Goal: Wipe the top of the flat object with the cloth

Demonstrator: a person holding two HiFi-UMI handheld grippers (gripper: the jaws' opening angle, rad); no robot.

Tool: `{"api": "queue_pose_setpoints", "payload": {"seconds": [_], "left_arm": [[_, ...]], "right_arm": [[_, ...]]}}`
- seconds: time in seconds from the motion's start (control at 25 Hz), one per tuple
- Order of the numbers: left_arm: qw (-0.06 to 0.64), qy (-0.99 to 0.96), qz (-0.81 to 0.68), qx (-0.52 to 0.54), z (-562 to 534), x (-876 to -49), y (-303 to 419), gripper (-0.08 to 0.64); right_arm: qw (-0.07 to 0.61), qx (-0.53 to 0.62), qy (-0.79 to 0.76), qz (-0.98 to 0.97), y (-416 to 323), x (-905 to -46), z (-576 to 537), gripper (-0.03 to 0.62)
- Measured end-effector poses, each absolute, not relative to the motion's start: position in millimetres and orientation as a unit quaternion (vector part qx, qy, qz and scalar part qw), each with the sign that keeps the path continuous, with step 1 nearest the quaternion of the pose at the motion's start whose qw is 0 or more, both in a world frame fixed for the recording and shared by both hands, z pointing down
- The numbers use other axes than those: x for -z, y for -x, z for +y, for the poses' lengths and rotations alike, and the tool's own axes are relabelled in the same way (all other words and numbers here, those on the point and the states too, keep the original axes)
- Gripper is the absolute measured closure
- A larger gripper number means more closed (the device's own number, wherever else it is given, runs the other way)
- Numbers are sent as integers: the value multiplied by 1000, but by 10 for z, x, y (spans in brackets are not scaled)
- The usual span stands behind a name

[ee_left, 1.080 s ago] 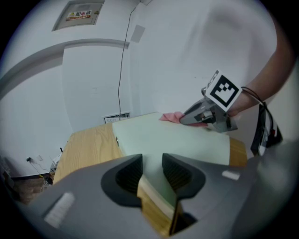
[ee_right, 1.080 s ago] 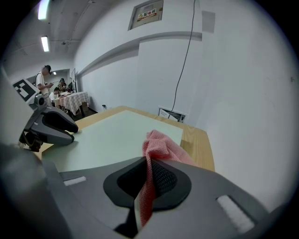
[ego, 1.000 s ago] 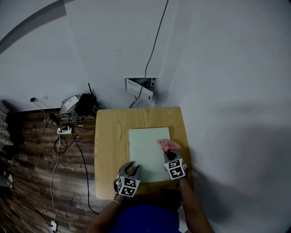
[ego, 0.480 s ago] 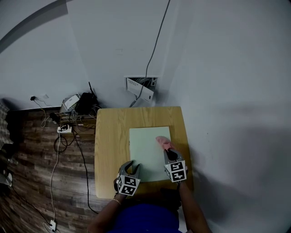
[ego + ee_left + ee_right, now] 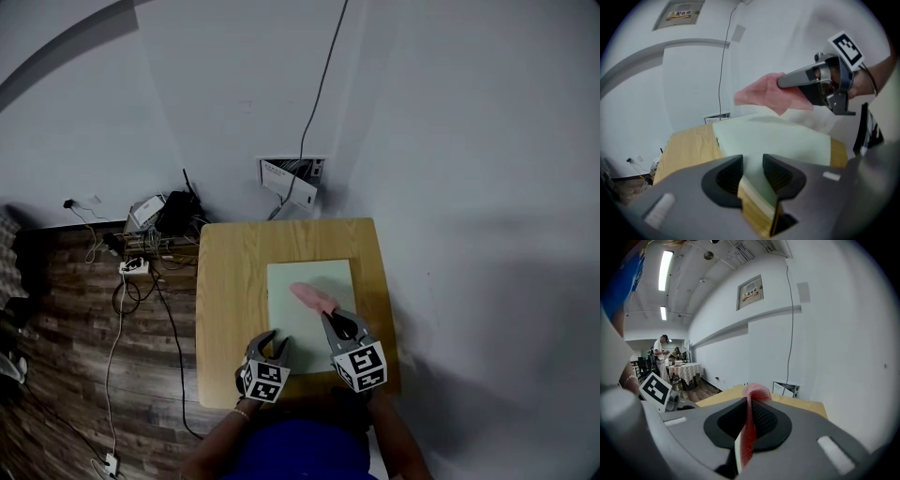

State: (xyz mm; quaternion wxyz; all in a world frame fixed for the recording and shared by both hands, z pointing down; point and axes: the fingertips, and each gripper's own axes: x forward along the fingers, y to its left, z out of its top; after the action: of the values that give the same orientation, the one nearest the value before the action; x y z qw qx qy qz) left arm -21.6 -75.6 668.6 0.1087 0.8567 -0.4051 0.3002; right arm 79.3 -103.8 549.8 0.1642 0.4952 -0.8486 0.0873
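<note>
At the left of the head view a wood floor (image 5: 56,375) carries a tangle of cables (image 5: 122,305) and some black boxes (image 5: 173,214) against the wall. Right of them, in the middle of the frame, stands 1 table (image 5: 225,281) with a pale green board (image 5: 305,277) lying flat on its right half, square to the table's edges. Above the table an open wall box (image 5: 291,180) sits low on the wall, and 1 wire (image 5: 319,89) runs up from it.

The left gripper (image 5: 277,339) sits at the lower middle of the frame, over the board's near left corner. In its own view the 2 jaws stand apart, with the board's near edge and a strip of table showing in the gap; nothing is clamped.

Further right, the cloth (image 5: 309,297), pink, sticks out up and to the left over the board's middle. The left gripper view shows it raised clear of the board, in that frame's upper middle. The right gripper (image 5: 330,317) has it pinched: in the right gripper view both jaws are closed on a thin fold of the cloth. A bare forearm (image 5: 398,436) leads off to the lower right.
</note>
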Motion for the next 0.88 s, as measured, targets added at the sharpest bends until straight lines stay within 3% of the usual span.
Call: {"api": "queue_pose_setpoints", "payload": {"seconds": [0.32,0.88], "left_arm": [[107,-856,-407,-301,-766,-6696,210,426],[107,-855,-407,-303,-760,-6710,220,426]], "right_arm": [[194,-83,-427,-879,-316,-5640,-956,577],[333,-112,-299,-887,277,-6570,-885,577]]}}
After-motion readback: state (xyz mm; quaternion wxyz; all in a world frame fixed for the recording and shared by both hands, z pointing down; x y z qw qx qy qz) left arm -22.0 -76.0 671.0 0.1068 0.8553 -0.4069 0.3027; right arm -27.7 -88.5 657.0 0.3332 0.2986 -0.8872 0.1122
